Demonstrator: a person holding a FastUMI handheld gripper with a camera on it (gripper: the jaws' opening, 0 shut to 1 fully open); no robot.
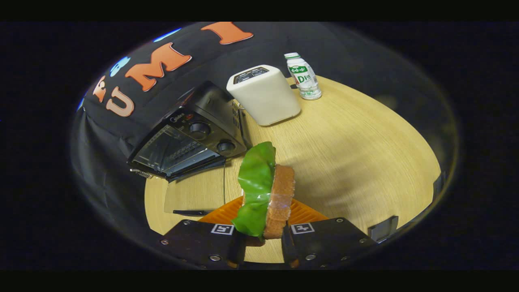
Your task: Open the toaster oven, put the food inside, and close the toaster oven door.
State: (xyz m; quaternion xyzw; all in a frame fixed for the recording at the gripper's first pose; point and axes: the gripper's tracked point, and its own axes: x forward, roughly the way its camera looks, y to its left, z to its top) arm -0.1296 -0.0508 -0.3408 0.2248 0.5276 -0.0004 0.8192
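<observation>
My gripper (pixel 262 239) is shut on the food, a sandwich (pixel 265 190) made of a brown bread slice with a green lettuce leaf on its left face. It stands on edge between my fingers, lifted above an orange tray (pixel 302 213). Beyond the fingers and to their left sits the black toaster oven (pixel 190 134), with two round knobs on its front. Its glass door (pixel 194 198) is folded down flat onto the wooden table (pixel 357 154), so the oven's inside lies open.
A white pop-up toaster (pixel 263 95) stands just right of the oven. A small white bottle with a green label (pixel 304 77) stands behind it near the table's far edge. The black cloth wall hangs behind the oven.
</observation>
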